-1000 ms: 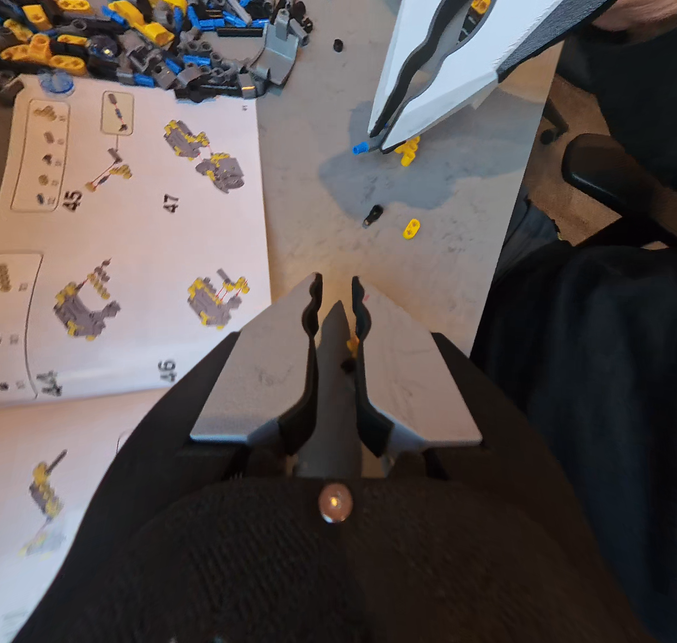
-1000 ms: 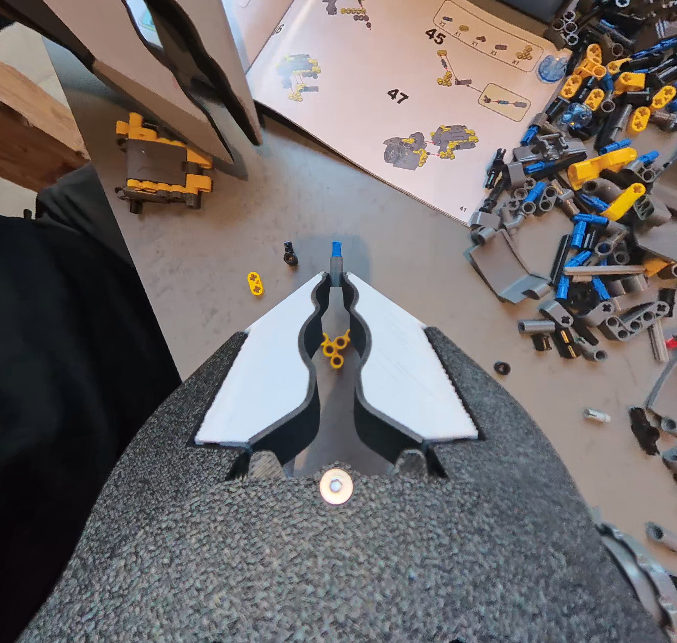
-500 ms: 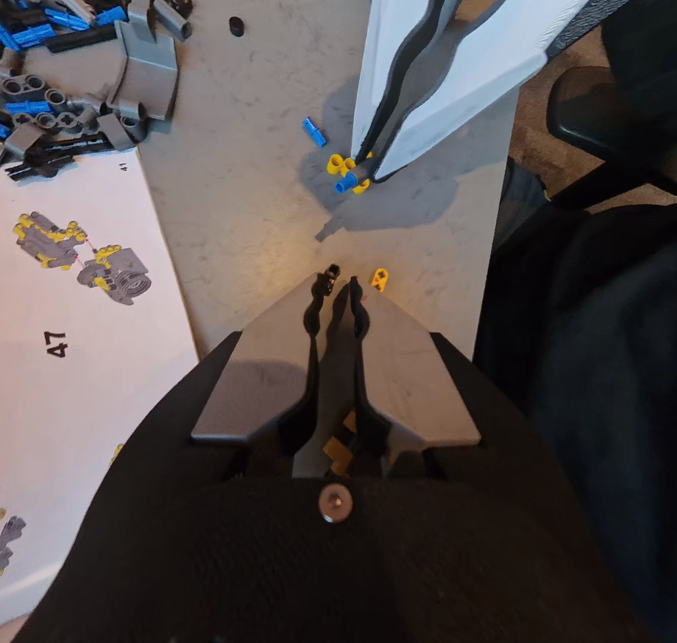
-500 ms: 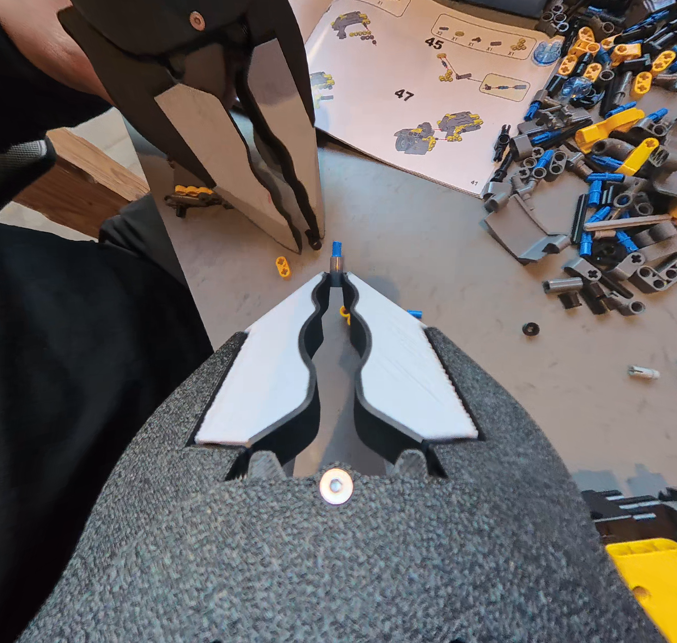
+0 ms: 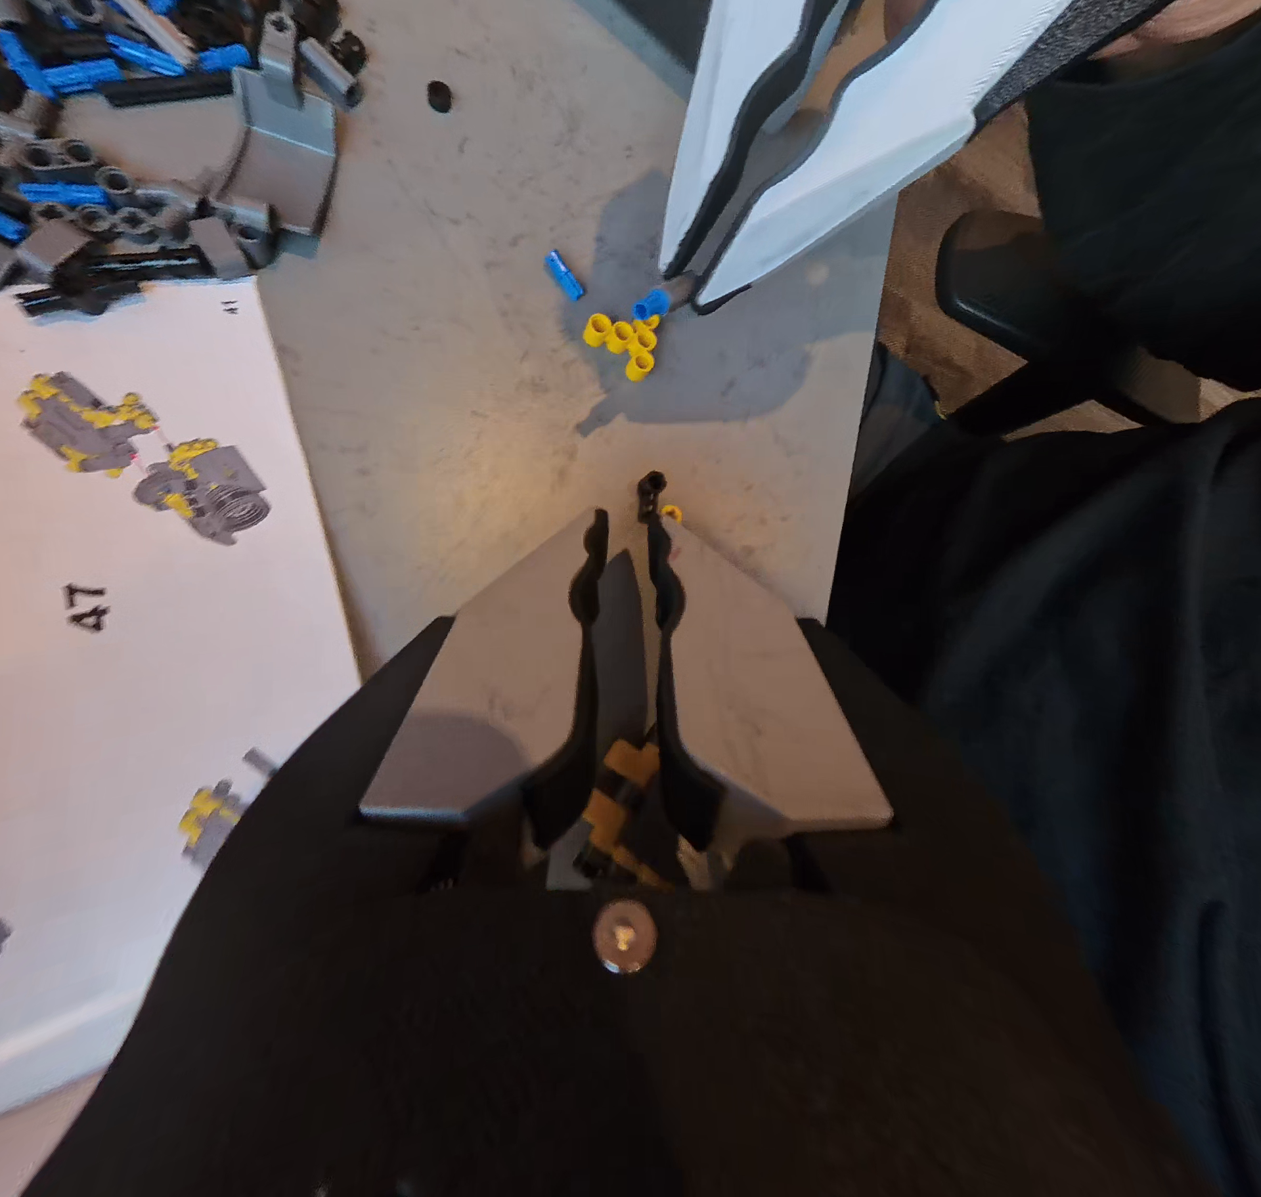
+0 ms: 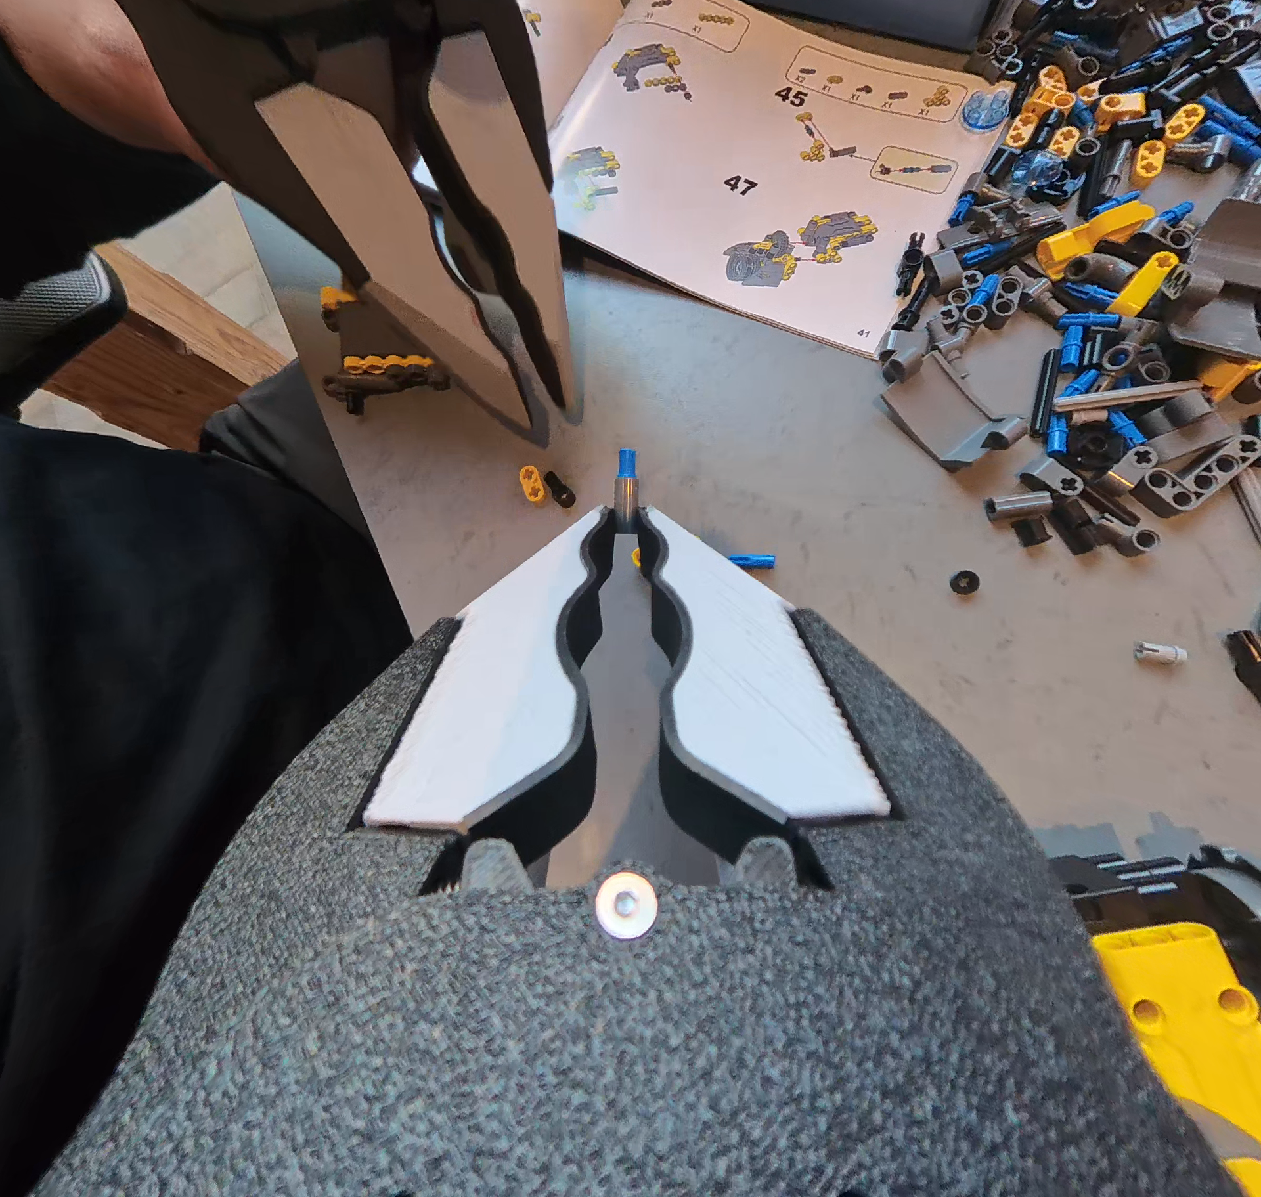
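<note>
My right gripper is shut on a short grey pin with a blue tip, which sticks out past its white fingertips. In the left wrist view this gripper holds the pin just above a yellow multi-hole connector on the table. My left gripper is empty with its jaws a narrow gap apart. A small black pin and a small yellow link lie at its right fingertip. In the right wrist view it hovers just above them.
An open instruction booklet lies to the left, with a pile of grey, blue, black and yellow parts beyond it. A loose blue pin lies near the connector. A yellow-and-black assembly sits by the table edge. The gap from one gripper's tips to the other's is roughly 6 cm.
My left gripper has moved forward to the black pin and yellow link, and its jaws have narrowed. My right gripper still holds its pin and has shifted slightly over the yellow connector.
</note>
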